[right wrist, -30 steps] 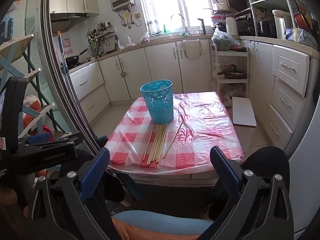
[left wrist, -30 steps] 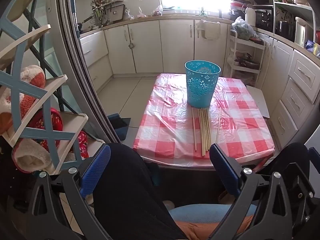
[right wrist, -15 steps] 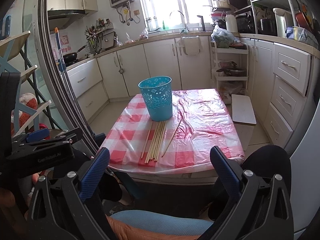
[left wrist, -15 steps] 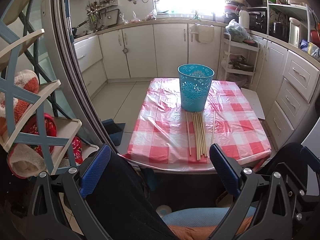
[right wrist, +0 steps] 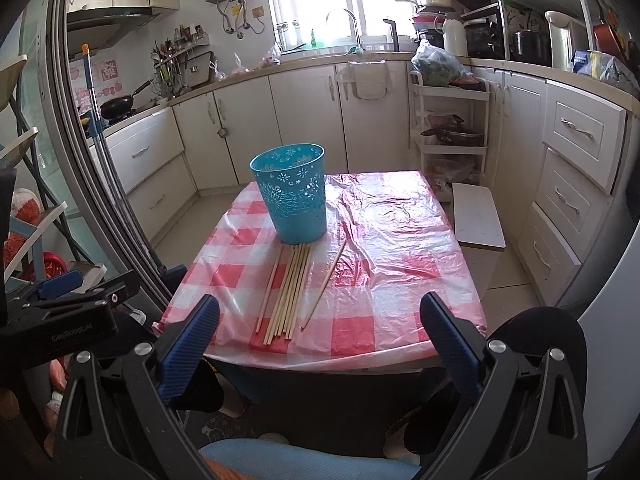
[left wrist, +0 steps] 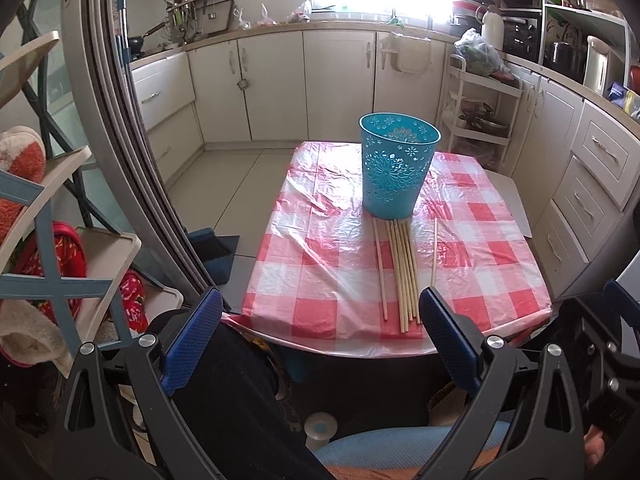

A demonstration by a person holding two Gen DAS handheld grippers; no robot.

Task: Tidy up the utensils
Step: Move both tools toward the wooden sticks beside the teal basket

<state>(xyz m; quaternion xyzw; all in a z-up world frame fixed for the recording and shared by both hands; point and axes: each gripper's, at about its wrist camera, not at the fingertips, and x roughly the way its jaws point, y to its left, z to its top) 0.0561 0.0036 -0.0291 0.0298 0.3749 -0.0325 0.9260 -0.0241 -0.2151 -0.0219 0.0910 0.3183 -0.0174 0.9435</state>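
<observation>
1. Wooden chopsticks (left wrist: pixel 402 272) lie flat on the checked plastic tablecloth (left wrist: pixel 320 280), near the front edge. A tight bundle in the middle, one stick just beside it on the left (left wrist: pixel 379 268), one stray apart on the right (left wrist: pixel 434 252). In the right wrist view the stray (right wrist: pixel 325 280) lies angled away from the bundle (right wrist: pixel 290 292).
2. Far ends of the bundle sit just short of, or touching, the base of the teal perforated basket (left wrist: pixel 396 168); can't tell which. Basket is upright. No sticks seen poking above its rim.
3. Left gripper (left wrist: pixel 320 336): fingers spread wide, holding nothing, short of the table's front edge.
4. Right gripper (right wrist: pixel 320 334): also spread wide and empty, short of the table edge.
5. Change since a second ago: table and sticks fill more of both views, so both grippers have moved closer. Sticks and basket haven't shifted.
6. Meaning: probably the approach phase, no stick grasped yet. Likely target is the sticks into the basket; nothing organized so far.
7. Around: white kitchen cabinets (right wrist: pixel 248 120), a chair seat (left wrist: pixel 384 448) below the grippers.
</observation>
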